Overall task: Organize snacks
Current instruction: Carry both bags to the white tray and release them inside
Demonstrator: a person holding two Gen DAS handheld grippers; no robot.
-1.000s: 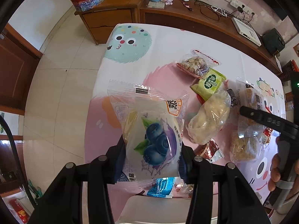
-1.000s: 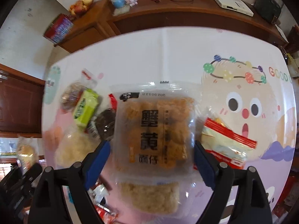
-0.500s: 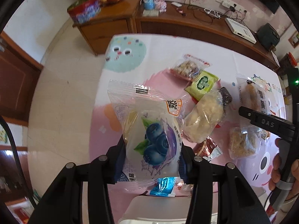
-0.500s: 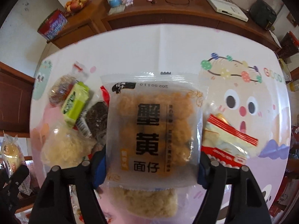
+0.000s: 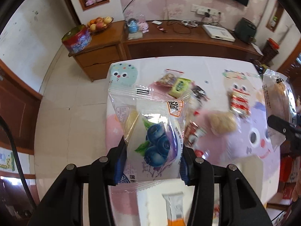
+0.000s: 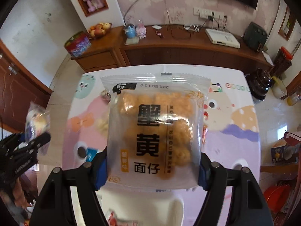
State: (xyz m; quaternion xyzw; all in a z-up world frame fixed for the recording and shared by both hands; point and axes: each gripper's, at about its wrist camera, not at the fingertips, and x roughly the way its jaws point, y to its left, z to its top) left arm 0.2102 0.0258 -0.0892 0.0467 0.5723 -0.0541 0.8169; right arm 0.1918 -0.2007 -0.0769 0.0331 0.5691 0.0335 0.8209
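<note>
My left gripper (image 5: 153,156) is shut on a clear packet with a blueberry picture (image 5: 150,131), held well above the cartoon tablecloth (image 5: 254,160). My right gripper (image 6: 152,169) is shut on a clear packet of golden puffed balls with big black characters (image 6: 156,128); that packet also shows at the right edge of the left wrist view (image 5: 278,101). Loose snacks lie on the table below: a green packet (image 5: 179,86), a red-and-white packet (image 5: 239,101) and a pale puffed-snack bag (image 5: 222,124). A white container (image 5: 150,207) holding an orange-and-white bar (image 5: 175,207) sits under the left gripper.
A long wooden sideboard (image 5: 188,43) runs behind the table, with a fruit bowl (image 5: 99,23), a red tin (image 5: 77,39) and cables on it. A dark pot (image 6: 260,84) stands past the table's right corner. Tiled floor (image 5: 75,113) lies left of the table.
Both grippers have risen with their packets, so the table looks smaller and the wall has come into view. The right jaws closed from beside the golden packet onto it.
</note>
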